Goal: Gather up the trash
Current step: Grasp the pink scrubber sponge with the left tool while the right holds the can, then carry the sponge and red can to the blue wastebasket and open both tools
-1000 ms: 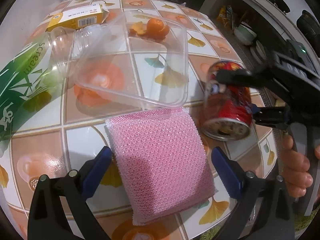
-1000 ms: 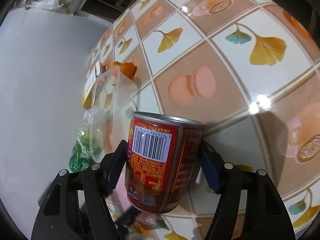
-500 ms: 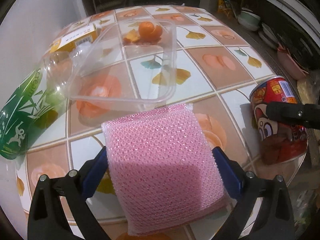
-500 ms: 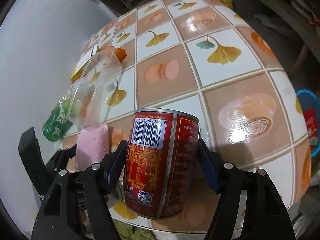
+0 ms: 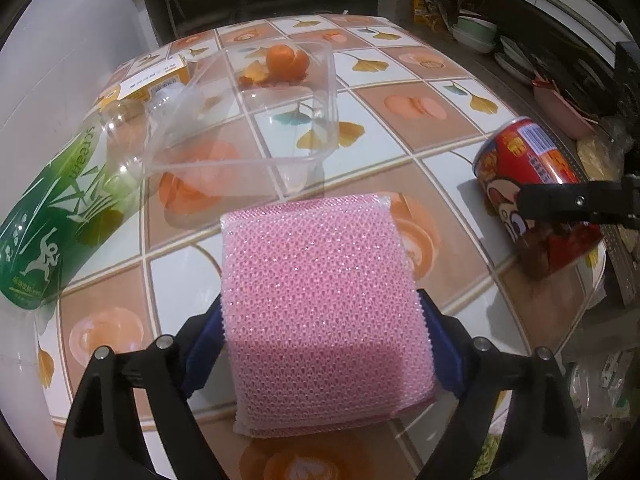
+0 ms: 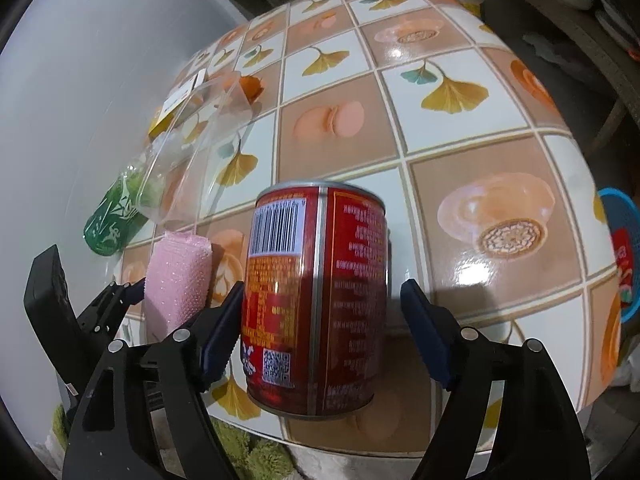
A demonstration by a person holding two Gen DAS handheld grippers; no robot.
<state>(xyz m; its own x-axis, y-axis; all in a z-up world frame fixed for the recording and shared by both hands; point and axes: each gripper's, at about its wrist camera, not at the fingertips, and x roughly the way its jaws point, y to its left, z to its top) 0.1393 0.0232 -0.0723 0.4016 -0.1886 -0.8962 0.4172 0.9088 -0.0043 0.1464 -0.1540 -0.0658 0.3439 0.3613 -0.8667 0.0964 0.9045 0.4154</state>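
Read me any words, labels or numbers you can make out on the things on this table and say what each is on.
"scream": on the green label of the clear plastic bottle lying on its side.
Red can: barcode, QR code and small print, too blurred to read.
Yellow carton: white label, print too small to read.
Pink sponge: no text.

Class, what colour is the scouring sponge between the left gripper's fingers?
Pink; the sponge shows best in the left wrist view.
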